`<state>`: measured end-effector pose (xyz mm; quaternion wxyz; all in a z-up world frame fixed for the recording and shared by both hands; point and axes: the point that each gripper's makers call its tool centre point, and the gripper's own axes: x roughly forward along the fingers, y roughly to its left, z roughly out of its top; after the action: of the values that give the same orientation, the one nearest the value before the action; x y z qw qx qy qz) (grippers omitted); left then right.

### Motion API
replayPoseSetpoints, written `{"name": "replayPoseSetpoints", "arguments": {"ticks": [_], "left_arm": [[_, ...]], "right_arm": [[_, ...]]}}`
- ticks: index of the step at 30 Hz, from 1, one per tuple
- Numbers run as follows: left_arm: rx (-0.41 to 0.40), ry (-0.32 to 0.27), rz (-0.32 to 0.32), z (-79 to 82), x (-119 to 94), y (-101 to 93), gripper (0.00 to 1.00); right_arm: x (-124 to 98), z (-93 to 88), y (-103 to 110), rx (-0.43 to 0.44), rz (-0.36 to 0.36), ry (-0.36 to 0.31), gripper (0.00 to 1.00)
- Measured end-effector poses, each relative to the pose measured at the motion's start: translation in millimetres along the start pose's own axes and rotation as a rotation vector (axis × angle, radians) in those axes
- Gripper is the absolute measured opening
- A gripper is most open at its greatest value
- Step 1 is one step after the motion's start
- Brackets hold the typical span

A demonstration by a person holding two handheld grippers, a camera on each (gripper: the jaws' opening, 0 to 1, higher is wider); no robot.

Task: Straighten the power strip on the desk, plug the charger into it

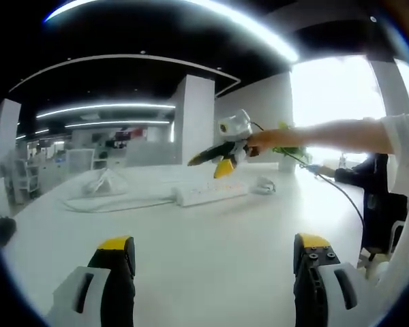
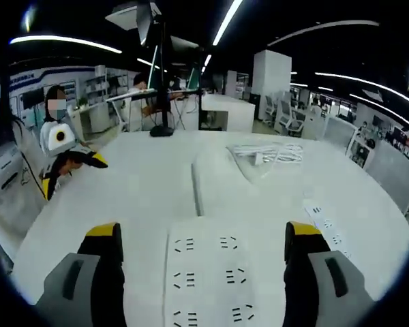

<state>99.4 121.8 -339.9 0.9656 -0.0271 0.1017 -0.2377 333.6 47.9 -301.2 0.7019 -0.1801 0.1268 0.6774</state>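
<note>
A white power strip [image 1: 208, 193] lies on the white desk [image 1: 211, 238], its cord running off to the left. My right gripper [image 1: 215, 163], held by a person's hand, hovers just above the strip with its jaws apart. In the right gripper view the strip [image 2: 208, 279] lies flat between and below the jaws of my open right gripper [image 2: 203, 262], sockets facing up. A white charger with a bundled cable [image 2: 267, 155] rests farther along the desk. My left gripper [image 1: 215, 269] stands open and empty near the desk's front. It also appears at the left [image 2: 71, 174].
A loose white cable bundle [image 1: 99, 185] lies at the desk's left and a small white object [image 1: 262, 184] lies right of the strip. A second row of sockets [image 2: 327, 226] shows faintly to the right. Office desks, a monitor stand [image 2: 162, 129] and seated people lie beyond.
</note>
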Motion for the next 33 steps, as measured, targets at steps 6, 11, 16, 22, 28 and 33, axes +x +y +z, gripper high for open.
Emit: {"name": "replayPoseSetpoints", "arguments": {"ticks": [6, 11, 16, 22, 28, 33], "left_arm": [[0.002, 0.000, -0.002, 0.0, -1, -0.7, 0.99], [0.000, -0.006, -0.002, 1.0, -1, -1.3, 0.99], [0.000, -0.007, -0.004, 0.4, -1, -2.0, 0.99], [-0.003, -0.013, -0.001, 1.4, -1, -0.7, 0.99], [-0.003, -0.020, -0.001, 3.0, -2, -1.2, 0.99], [-0.004, -0.018, 0.000, 2.1, -3, -0.9, 0.99]], "right_arm": [[-11, 15.9, -10, 0.031, -0.055, -0.145, 0.96], [-21, 29.2, -17, 0.066, -0.106, -0.271, 0.96], [-23, 26.9, -19, 0.041, -0.153, -0.276, 0.96], [-23, 35.6, -14, 0.042, -0.156, -0.331, 0.97], [-20, 39.0, -14, 0.052, -0.176, -0.353, 0.97], [-24, 39.2, -21, 0.078, -0.230, -0.367, 0.96]]}}
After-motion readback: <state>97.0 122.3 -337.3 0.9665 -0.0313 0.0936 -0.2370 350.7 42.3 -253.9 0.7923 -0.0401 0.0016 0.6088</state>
